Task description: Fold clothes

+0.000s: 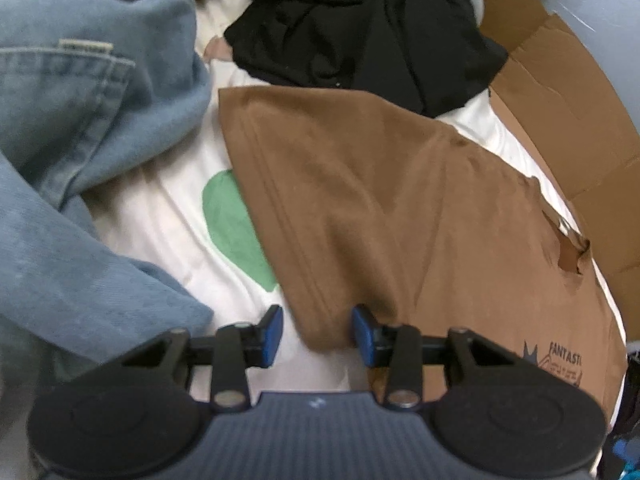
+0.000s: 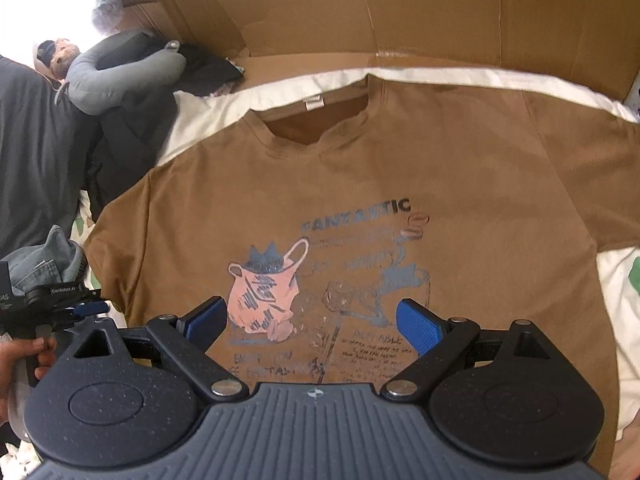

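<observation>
Left gripper is part open w/ the brown tee sleeve edge between its pads, not squeezed yet; it could slip. Right gripper is wide open over the tee's print, holding nothing.

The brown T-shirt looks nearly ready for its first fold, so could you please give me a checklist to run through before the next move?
1. Brown T-shirt lies flat, print up: ok.
2. Left gripper has the sleeve edge between its jaws: ok.
3. Left jaws pressing on the sleeve: cannot tell.
4. Right gripper gripping the shirt: not ok, jaws wide open above the print.
5. Jeans and black garment clear of the shirt: not ok, the black garment overlaps the sleeve's far edge.
</observation>
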A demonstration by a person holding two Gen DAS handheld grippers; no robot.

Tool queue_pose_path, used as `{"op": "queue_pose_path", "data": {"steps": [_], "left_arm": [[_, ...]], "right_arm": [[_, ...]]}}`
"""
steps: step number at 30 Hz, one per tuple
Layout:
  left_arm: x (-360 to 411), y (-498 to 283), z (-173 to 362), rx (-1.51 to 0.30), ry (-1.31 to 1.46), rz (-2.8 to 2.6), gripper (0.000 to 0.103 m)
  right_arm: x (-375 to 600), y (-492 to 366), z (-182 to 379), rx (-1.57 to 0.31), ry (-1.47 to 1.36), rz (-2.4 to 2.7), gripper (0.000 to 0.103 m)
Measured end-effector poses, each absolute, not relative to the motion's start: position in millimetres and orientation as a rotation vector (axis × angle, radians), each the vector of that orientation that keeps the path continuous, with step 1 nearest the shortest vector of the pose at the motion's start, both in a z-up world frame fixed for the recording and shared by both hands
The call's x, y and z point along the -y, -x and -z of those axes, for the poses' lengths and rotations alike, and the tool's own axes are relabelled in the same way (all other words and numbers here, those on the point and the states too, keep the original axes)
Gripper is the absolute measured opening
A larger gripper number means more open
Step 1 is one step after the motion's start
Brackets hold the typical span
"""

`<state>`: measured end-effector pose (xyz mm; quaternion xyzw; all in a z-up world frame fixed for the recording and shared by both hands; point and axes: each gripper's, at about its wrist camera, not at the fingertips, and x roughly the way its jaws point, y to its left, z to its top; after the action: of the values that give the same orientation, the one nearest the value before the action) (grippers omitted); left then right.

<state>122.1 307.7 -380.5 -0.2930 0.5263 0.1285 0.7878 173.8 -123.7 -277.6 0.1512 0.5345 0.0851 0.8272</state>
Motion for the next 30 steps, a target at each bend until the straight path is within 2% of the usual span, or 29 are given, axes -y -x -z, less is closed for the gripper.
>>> {"op": "queue_pose_path", "data": {"steps": [9,14,16,18,30], "left_arm": [[-302,-139,392,-1.144,0.655,-0.310,0.047],[-302,-146,395,-1.174,0.719,-0.375,0.046],[-302,-149,394,-1.197,0.706,-0.393,0.034],[-307,-149,392,-1.217,0.712,-0.394,0.005],[-332,-135,343,-1.210,0.511,-0.357,0.004]], "right_arm": [[117,-172,292,-1.177,-0.315,-0.197,0.095],[116,-173,296,-1.188,-0.315,-0.191,0.095],[114,-172,297,-1.192,-0.314,-0.194,0.095],[113,-172,298,-1.193,-0.316,-0.199,0.095],[107,-167,306,-1.204,-0.323,-0.211,0.095]]}}
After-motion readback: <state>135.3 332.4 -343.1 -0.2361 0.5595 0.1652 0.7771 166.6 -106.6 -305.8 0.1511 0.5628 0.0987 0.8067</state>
